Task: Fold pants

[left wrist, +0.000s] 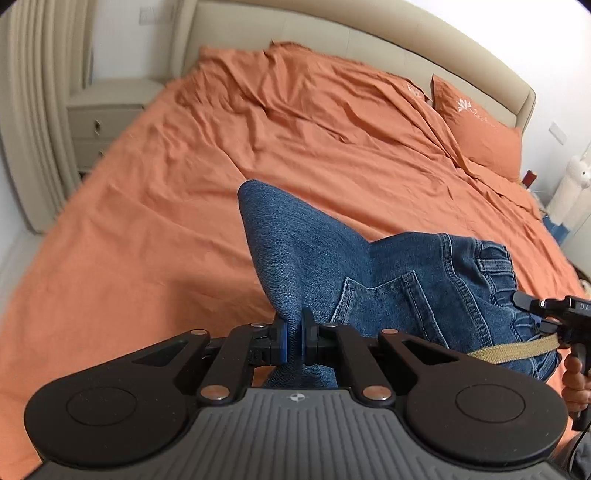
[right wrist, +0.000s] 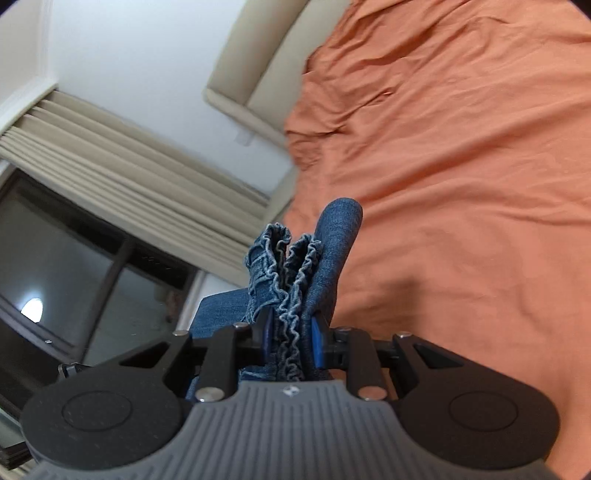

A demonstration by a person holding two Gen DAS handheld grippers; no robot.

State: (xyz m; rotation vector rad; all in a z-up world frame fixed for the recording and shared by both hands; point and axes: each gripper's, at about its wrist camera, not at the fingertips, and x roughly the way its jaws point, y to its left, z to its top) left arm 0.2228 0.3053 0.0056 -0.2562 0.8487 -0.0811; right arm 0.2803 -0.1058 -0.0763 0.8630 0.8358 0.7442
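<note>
The pants are blue denim jeans [left wrist: 388, 269] with a back pocket and an elastic waistband. They hang lifted above the orange bed. My left gripper [left wrist: 293, 338] is shut on a fold of the denim. My right gripper [right wrist: 291, 339] is shut on the gathered waistband [right wrist: 295, 269], with a folded denim edge pressed beside it. In the left wrist view the right gripper [left wrist: 532, 314] shows at the far right, clamped on the waistband end, with a tan drawstring [left wrist: 517, 349] hanging below it.
The bed [left wrist: 184, 192] is covered with a wrinkled orange sheet. An orange pillow [left wrist: 480, 136] lies at the far right by the beige headboard [left wrist: 332, 26]. A beige nightstand [left wrist: 107, 114] stands left of the bed. Curtains [right wrist: 129, 158] and a dark window [right wrist: 74, 258] show in the right wrist view.
</note>
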